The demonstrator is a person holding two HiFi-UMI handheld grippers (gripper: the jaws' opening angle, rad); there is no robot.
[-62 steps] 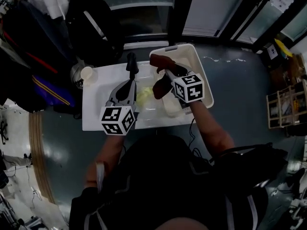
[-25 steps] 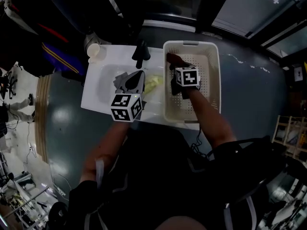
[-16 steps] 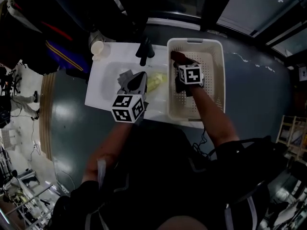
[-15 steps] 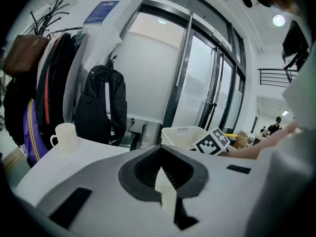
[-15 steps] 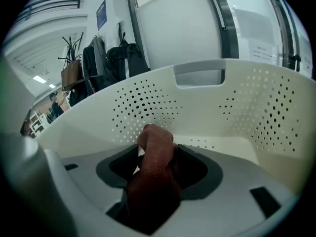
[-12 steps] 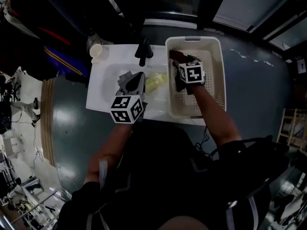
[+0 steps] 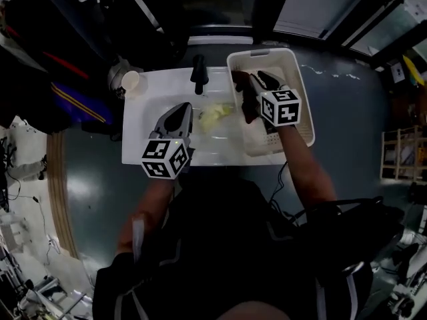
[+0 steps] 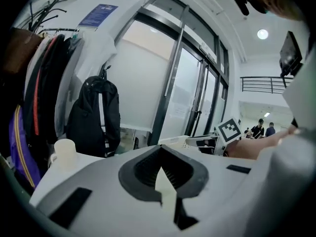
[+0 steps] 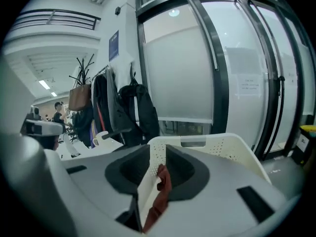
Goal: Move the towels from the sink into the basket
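A yellow towel [image 7: 212, 116] lies crumpled in the white sink [image 7: 137, 135]. My left gripper [image 7: 181, 107] hovers over the sink just left of that towel; its jaws [image 8: 163, 179] look shut with nothing between them. My right gripper [image 7: 243, 80] is raised over the left part of the white perforated basket [image 7: 297, 69]. Its jaws have just been closing and are shut on a dark red-brown towel [image 7: 244, 104] that hangs from them. That towel [image 9: 160, 191] shows pinched between the jaws [image 9: 154, 181] in the right gripper view. A pale cloth [image 7: 257, 133] lies in the basket's near end.
A black faucet [image 7: 199, 73] stands at the sink's far edge. A pale cup [image 7: 130, 81] sits on the sink's far left corner. A black backpack [image 8: 94, 113] and hanging coats stand behind the sink. Glass doors rise beyond the basket [image 9: 217, 147].
My right gripper has risen from low inside the basket, with the red-brown towel hanging from it. The left gripper has lifted a little above the sink.
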